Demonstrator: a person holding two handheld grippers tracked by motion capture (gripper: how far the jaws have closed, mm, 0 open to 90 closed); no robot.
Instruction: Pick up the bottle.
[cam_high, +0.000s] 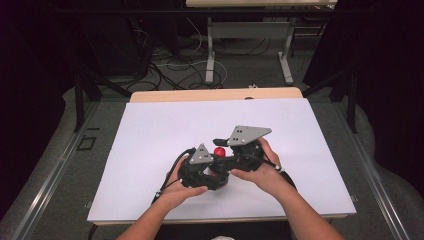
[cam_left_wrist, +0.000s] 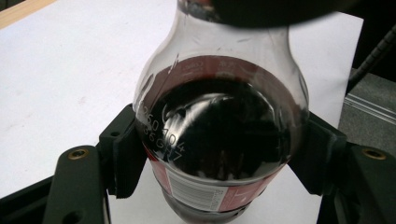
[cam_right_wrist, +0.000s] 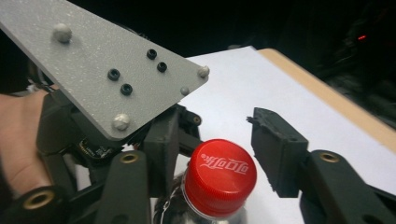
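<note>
Bottle (cam_left_wrist: 219, 135) sits in our left tongs (cam_high: 202, 172) near the front middle of the white worktop (cam_high: 150, 135), jaws pinching the body just below the shoulder, pads pressed on both sides. Dark drink fills it well up, so we judge it fairly heavy; clear plastic is smooth and curved, likely slippery, and may give if squeezed hard. Best hold is the labelled body where we already have it. Red cap (cam_right_wrist: 219, 177) is ribbed and small, good for a twisting grip. Our right tongs (cam_right_wrist: 217, 147) sit just above, jaws spread either side of the cap: left pad looks at or near its edge, right pad clearly apart, nothing pinched. Farther off: bare worktop, wooden edge, then floor cables (cam_high: 170, 70).
</note>
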